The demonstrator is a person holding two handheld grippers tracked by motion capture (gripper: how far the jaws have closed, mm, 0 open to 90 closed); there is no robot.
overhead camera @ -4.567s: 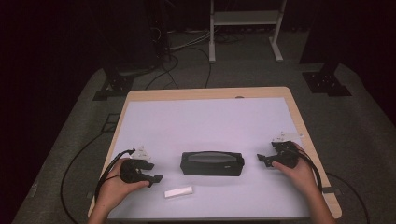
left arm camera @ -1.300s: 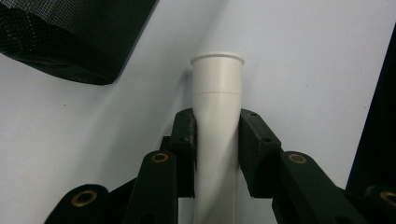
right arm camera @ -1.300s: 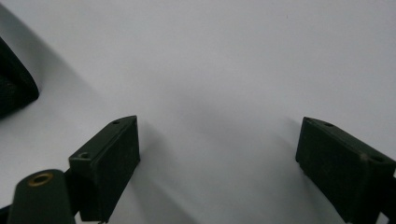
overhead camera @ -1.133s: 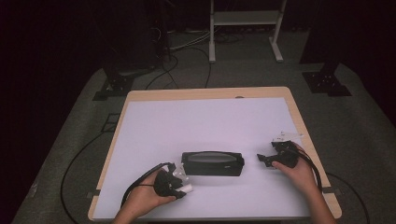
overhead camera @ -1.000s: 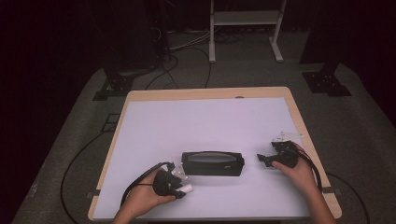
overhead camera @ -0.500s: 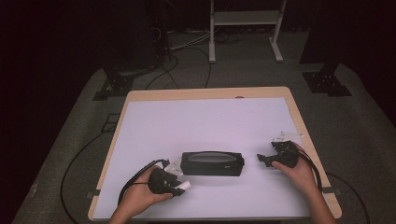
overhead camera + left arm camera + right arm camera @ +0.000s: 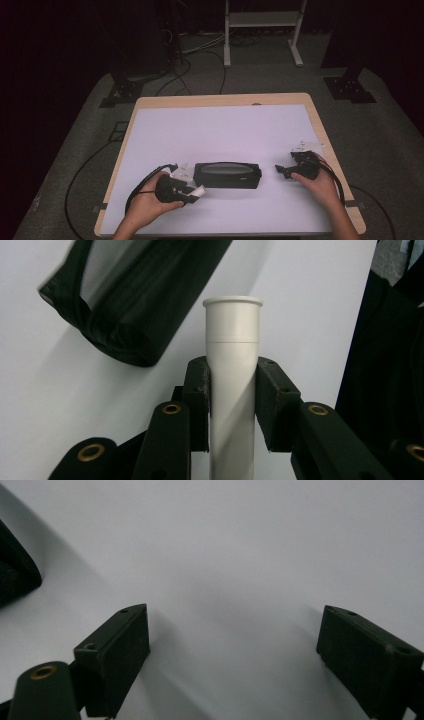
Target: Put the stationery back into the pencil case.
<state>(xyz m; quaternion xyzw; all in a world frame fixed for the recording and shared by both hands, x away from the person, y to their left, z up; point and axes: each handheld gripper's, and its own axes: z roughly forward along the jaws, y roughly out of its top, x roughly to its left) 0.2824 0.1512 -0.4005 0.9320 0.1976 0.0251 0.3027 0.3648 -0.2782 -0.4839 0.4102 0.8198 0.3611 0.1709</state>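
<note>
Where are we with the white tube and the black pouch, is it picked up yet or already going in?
Picked up: the left gripper is shut on the white tube, which sits beside the black pouch. In hand: carrying it at the pouch's left end. Left, probably: getting the tube into the pouch; whether its zip is open I cannot tell. The right gripper rests open on the table right of the pouch, holding nothing.

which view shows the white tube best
The left gripper view: the white tube stands close up, clamped between the left claw pads, rim and seam clear. The high view shows it as a small white tip beside the black pouch.
</note>
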